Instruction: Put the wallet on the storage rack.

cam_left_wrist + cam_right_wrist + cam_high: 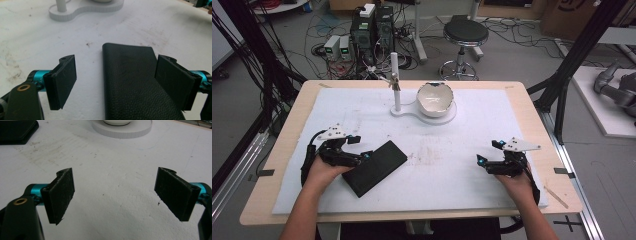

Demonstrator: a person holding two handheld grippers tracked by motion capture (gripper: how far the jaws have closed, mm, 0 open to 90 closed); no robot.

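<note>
Left gripper view, left gripper (116, 80) spread wide around black case (135, 85), right gripper (116, 195) spread, holding nothing

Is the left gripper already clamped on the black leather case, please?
No, the left gripper stands open, its jaws spread wider than the black leather case lying between them.

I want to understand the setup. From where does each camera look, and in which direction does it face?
High view: above the person's side, facing forward and down on the table; forearms and both grippers show.
Left gripper view: on the left gripper, facing along open jaws at the black case.
Right gripper view: on the right gripper, jaws open over the white mat.
All views share the white stand.
</note>
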